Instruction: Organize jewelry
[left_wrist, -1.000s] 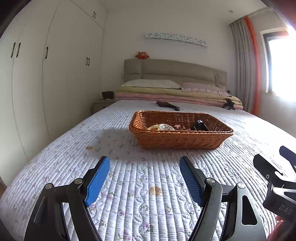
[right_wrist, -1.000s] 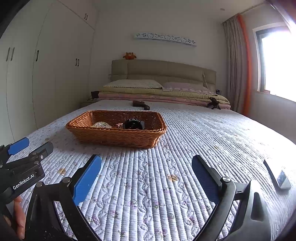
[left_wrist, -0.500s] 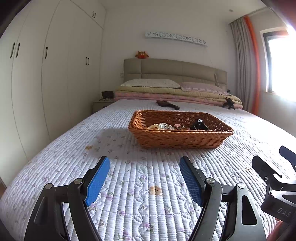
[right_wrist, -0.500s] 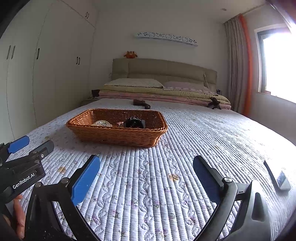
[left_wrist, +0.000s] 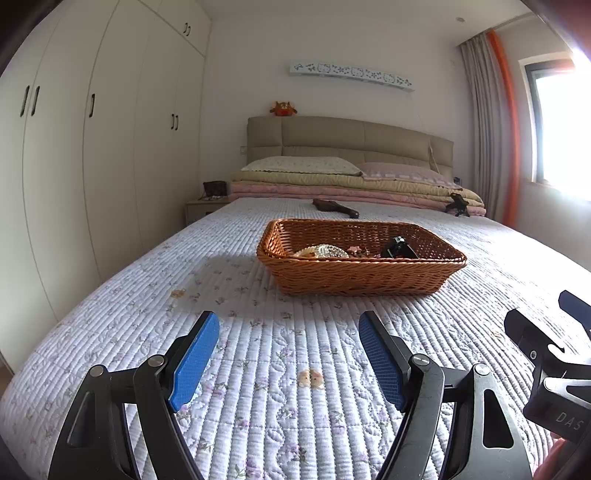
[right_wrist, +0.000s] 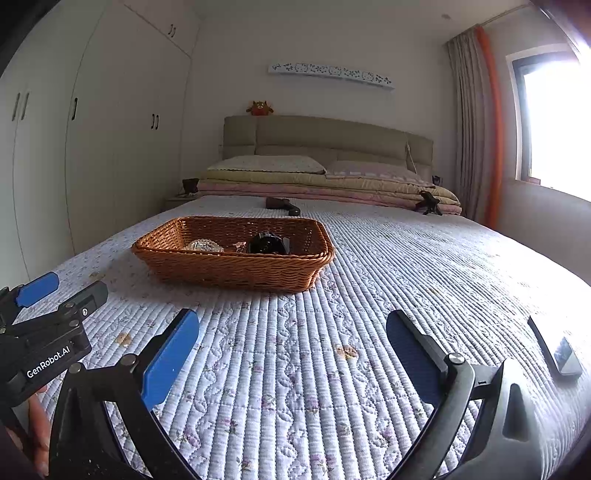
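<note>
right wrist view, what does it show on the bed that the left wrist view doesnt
Only the right wrist view shows a dark phone-like slab lying on the quilt at far right, and the open right gripper head-on. Only the left wrist view shows the open left gripper head-on. Both share the wicker basket with jewelry inside, the pillows, and a dark object beyond the basket.

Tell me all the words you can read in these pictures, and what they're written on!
"GenRobot.AI": white letters on the black body of the left hand-held gripper, seen in the right wrist view.
"DAS": on the black body of the right hand-held gripper, cut off at the picture's edge.
The wall sign over the bed shows only small patterns, no readable words.
</note>
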